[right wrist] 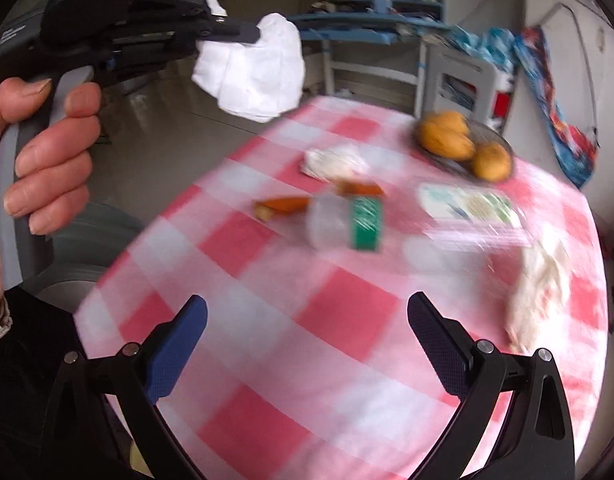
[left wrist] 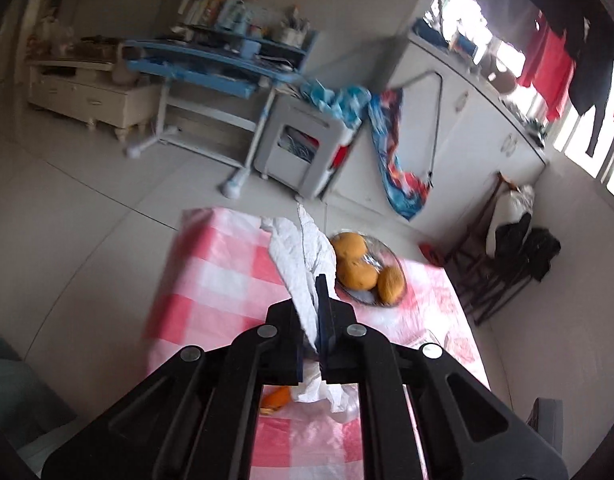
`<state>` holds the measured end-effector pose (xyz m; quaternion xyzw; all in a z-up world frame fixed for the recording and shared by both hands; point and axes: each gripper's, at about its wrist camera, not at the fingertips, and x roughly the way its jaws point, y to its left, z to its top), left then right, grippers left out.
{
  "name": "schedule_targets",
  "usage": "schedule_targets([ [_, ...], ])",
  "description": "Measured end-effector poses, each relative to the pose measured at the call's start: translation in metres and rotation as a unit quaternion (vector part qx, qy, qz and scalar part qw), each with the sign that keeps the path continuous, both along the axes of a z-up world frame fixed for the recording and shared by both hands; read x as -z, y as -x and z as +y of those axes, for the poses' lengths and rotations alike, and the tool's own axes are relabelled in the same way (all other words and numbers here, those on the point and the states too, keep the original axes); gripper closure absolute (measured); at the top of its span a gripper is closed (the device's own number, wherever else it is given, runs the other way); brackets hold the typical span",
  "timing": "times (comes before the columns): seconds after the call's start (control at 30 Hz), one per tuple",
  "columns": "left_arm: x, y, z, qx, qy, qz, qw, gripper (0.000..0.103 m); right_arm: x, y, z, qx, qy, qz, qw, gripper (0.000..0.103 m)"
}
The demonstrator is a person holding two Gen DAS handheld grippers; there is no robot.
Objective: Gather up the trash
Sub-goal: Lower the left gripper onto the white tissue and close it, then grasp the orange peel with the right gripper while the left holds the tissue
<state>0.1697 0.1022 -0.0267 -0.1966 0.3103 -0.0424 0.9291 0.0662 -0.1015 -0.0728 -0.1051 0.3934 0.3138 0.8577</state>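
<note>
My left gripper [left wrist: 315, 292] is shut on a crumpled white tissue [left wrist: 303, 256] and holds it above the pink checked table [left wrist: 211, 280]. In the right wrist view the left gripper [right wrist: 251, 34] holds that tissue [right wrist: 255, 76] in the air beyond the table's left edge. My right gripper [right wrist: 307, 316] is open and empty above the table [right wrist: 307, 320]. On the table lie another crumpled tissue [right wrist: 335, 162], orange peel [right wrist: 285, 204], a clear plastic cup with a green label [right wrist: 347, 222], a flat packet [right wrist: 471, 208] and a white wad [right wrist: 541, 292] at the right.
A glass dish of oranges [right wrist: 463, 144] stands at the table's far right; it also shows in the left wrist view [left wrist: 363, 268]. Beyond the table are a blue desk [left wrist: 211, 64], a grey stool [left wrist: 299, 148] and white cabinets [left wrist: 467, 128]. A grey bin-like object [right wrist: 79, 240] sits left of the table.
</note>
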Motion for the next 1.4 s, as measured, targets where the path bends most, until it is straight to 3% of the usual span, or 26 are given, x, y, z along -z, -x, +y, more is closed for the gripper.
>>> schedule_targets([
  [0.17,0.003,0.006,0.026,-0.014,0.017,0.016,0.9996,0.097,0.002,0.001,0.031,-0.037,-0.023,0.008,0.999,0.007],
  [0.3,0.0,0.01,0.046,-0.023,0.037,0.016,0.9989,0.097,0.012,-0.006,0.053,-0.056,-0.064,0.054,0.995,0.007],
  [0.43,-0.004,0.013,0.055,-0.024,0.052,0.013,0.9983,0.097,0.022,-0.02,0.068,-0.03,-0.091,0.087,0.992,0.008],
  [0.67,-0.013,0.019,0.063,-0.025,0.065,0.003,0.9976,0.097,0.032,-0.047,0.068,0.055,-0.11,0.105,0.987,0.012],
  [0.97,-0.013,0.02,0.077,-0.03,0.083,0.003,0.9961,0.097,0.034,-0.065,0.067,0.114,-0.123,0.082,0.982,0.034],
  [1.2,-0.015,0.02,0.076,-0.027,0.082,0.004,0.9962,0.097,0.033,-0.067,0.069,0.113,-0.105,0.067,0.986,0.045],
  [1.4,-0.013,0.019,0.076,-0.025,0.08,0.006,0.9964,0.097,0.035,-0.069,0.061,0.105,-0.088,0.066,0.988,0.074],
])
